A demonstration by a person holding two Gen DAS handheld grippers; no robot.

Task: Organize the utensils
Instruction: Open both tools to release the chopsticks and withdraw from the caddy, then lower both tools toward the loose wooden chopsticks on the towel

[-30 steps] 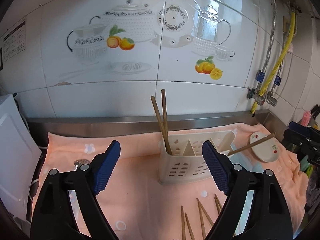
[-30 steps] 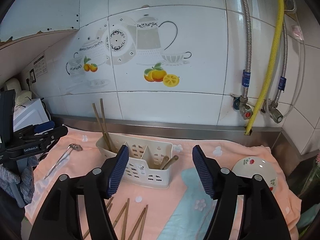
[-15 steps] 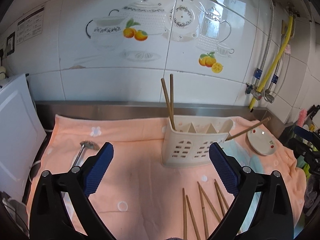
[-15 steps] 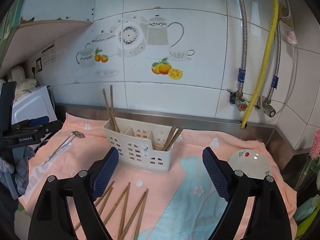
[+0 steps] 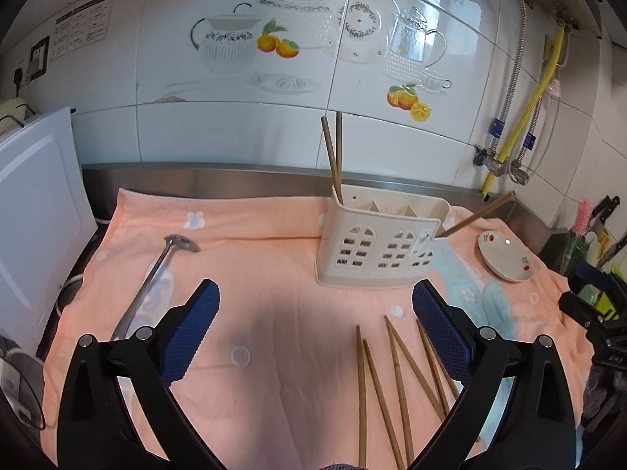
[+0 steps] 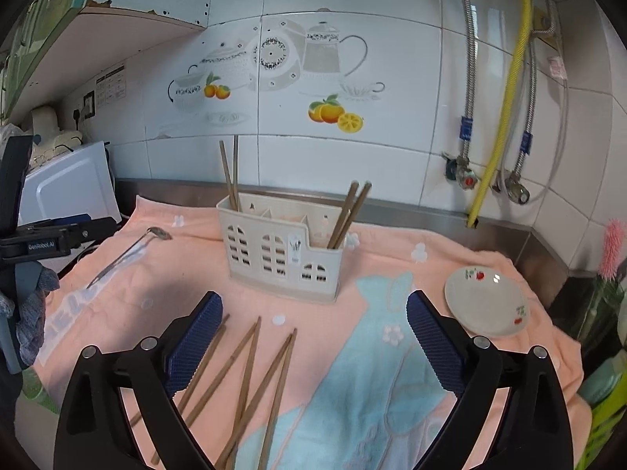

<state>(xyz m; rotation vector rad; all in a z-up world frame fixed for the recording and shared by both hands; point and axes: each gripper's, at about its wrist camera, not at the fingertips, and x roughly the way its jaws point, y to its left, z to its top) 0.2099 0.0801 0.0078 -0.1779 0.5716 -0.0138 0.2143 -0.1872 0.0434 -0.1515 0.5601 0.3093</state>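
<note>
Right wrist view showed the right gripper (image 6: 313, 337) and left gripper (image 5: 315, 325) both spread wide and empty above thin brown wooden chopsticks (image 6: 250, 368) lying loose on the peach towel (image 6: 188, 270) near the cream slotted plastic holder (image 6: 280, 250); light, stiff and prone to rolling, they looked best pinched mid-shaft.

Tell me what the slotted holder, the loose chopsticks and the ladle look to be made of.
Holder: cream moulded plastic, matte, with window-shaped cut-outs. Loose chopsticks on the towel: probably wood or bamboo, brown, dull and unlacquered. Ladle: metal, likely stainless steel, going by its grey shine and bright glints.
</note>
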